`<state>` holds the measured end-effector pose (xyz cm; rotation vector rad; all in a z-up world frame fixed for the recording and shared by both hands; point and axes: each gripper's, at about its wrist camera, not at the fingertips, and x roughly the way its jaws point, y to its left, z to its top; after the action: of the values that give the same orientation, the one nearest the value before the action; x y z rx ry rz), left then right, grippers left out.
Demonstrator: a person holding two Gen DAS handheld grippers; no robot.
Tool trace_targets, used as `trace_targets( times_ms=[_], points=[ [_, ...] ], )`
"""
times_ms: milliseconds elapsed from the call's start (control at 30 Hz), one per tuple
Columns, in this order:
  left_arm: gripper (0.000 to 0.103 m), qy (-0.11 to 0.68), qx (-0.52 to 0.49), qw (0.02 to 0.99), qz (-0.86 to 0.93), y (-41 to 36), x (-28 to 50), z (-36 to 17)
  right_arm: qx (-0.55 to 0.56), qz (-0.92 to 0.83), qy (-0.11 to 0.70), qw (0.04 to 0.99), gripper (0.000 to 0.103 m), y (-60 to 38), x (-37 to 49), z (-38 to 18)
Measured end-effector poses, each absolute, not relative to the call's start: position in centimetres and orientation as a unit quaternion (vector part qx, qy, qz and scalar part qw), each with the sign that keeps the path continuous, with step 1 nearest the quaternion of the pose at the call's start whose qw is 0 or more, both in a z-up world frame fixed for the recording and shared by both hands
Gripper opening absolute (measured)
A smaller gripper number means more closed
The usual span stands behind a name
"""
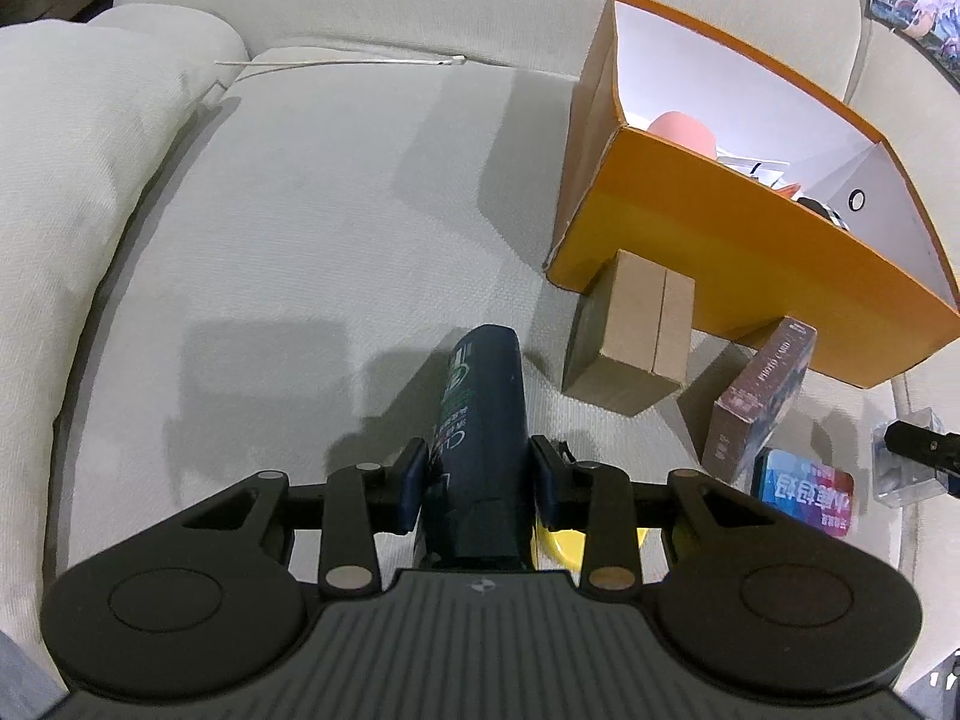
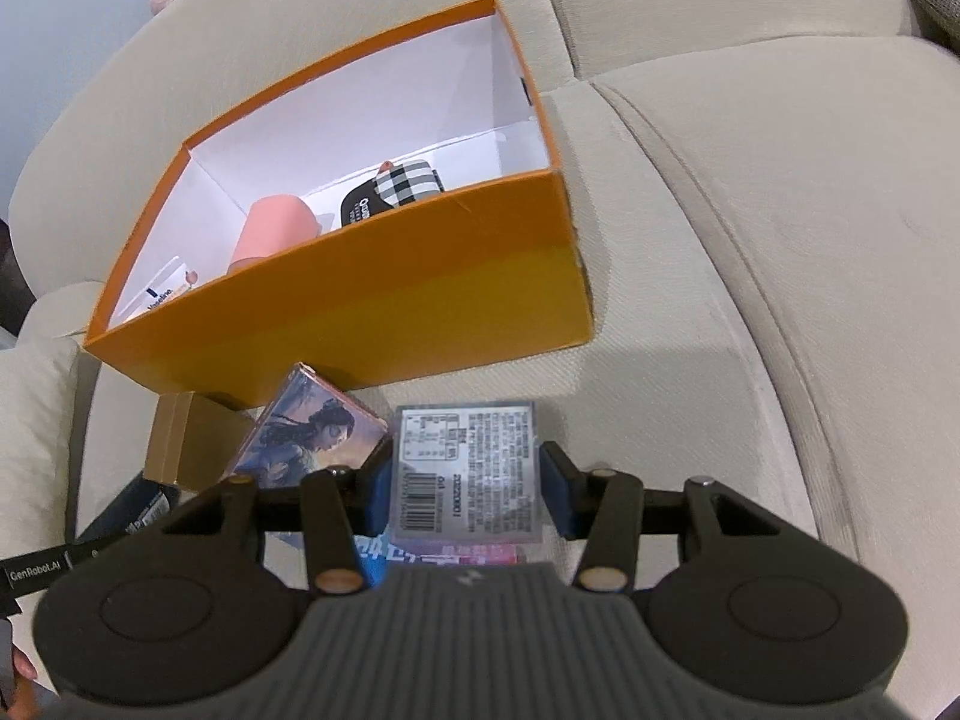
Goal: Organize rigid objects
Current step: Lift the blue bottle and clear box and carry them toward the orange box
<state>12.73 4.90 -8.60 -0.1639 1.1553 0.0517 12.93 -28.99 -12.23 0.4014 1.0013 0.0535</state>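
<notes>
An open orange box (image 1: 720,252) (image 2: 384,294) stands on the beige sofa, holding a pink cylinder (image 2: 273,231), a checked case (image 2: 402,186) and a small tube (image 2: 165,288). My left gripper (image 1: 480,480) is shut on a dark blue bottle (image 1: 486,414), held above the seat to the left of the box. My right gripper (image 2: 468,480) is shut on a clear plastic case (image 2: 468,468) with a barcode label, in front of the box. A brown cardboard box (image 1: 636,336) (image 2: 180,444) and a picture card box (image 1: 762,402) (image 2: 306,438) lie by the orange box.
A blue and pink card pack (image 1: 804,492) lies on the seat under the right gripper. A yellow object (image 1: 564,546) shows under my left gripper. A white cable (image 1: 336,63) runs along the seat's back seam. The sofa armrest (image 1: 72,180) rises at the left.
</notes>
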Motion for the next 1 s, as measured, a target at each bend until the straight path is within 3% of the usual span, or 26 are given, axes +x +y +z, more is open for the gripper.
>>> trace_targets(
  times_ms=[1000],
  points=[
    [0.038, 0.485, -0.099, 0.869, 0.008, 5.0, 6.7, -4.1, 0.218, 0.044, 0.456, 0.862, 0.050, -30.5, 8.2, -11.6]
  ],
)
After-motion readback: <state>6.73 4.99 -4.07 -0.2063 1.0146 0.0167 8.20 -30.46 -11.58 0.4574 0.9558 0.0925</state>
